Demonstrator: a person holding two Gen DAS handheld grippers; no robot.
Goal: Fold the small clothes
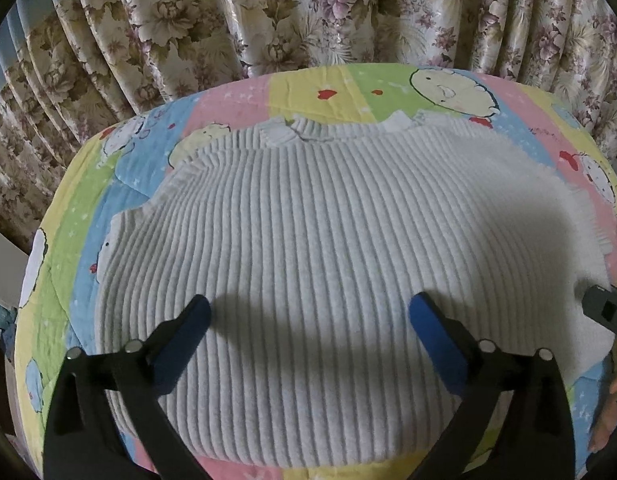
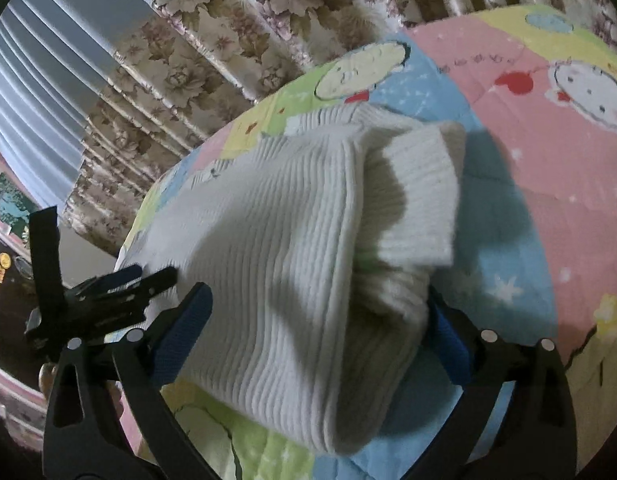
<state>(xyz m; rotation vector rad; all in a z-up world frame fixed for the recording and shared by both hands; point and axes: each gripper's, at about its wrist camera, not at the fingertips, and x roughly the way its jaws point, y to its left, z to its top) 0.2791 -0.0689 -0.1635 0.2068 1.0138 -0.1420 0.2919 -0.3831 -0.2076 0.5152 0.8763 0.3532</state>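
A white ribbed knit sweater (image 1: 308, 240) lies flat on the colourful cartoon quilt (image 1: 308, 84), neckline at the far side. My left gripper (image 1: 308, 316) is open above its lower part, blue pads wide apart, holding nothing. In the right wrist view the sweater (image 2: 276, 248) is partly folded, with a sleeve and cuff (image 2: 420, 200) turned over on the right. My right gripper (image 2: 320, 304) is open, its jaws on either side of the folded edge; its right pad is partly hidden by the cloth. The left gripper (image 2: 120, 284) shows at the left in this view, and the right gripper's tip (image 1: 604, 308) at the left wrist view's right edge.
Floral curtains (image 1: 268, 12) hang close behind the quilt's far edge. The quilt (image 2: 548, 128) extends to the right of the sweater. A pale wall and dark furniture with stickers (image 2: 4, 268) stand at the left.
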